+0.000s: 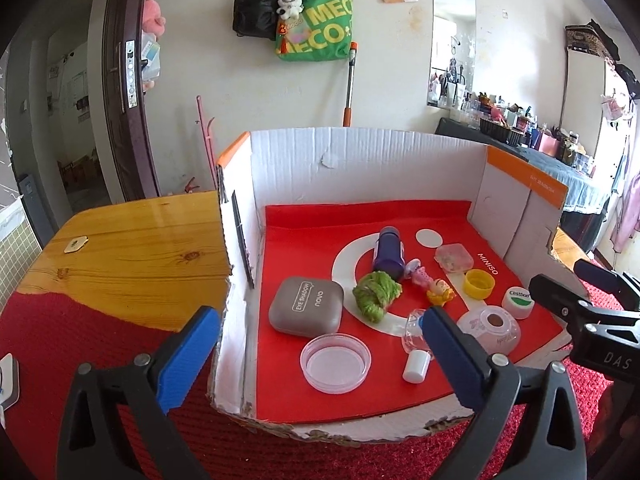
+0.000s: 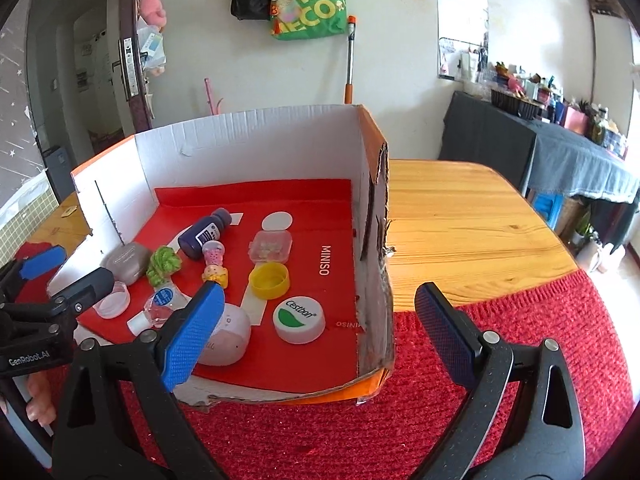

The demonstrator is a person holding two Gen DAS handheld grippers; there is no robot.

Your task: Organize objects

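Note:
An open cardboard box (image 1: 360,148) (image 2: 256,132) with a red liner holds several small things: a grey eye-shadow case (image 1: 306,306), a green cabbage toy (image 1: 376,290), a dark blue bottle (image 1: 388,252), a clear round lid (image 1: 335,362), a yellow cap (image 2: 269,280), a white Cestbon cap (image 2: 299,319), a pink pod (image 2: 226,336), a small toy figure (image 2: 216,264). My left gripper (image 1: 316,356) is open and empty at the box's near left corner. My right gripper (image 2: 316,336) is open and empty, straddling the box's right wall.
The box stands on a wooden table (image 2: 472,220) with a red knitted mat (image 2: 400,432) at the front. A wall with hanging bags (image 1: 312,20) is behind. A dark cluttered side table (image 2: 560,140) stands at the right.

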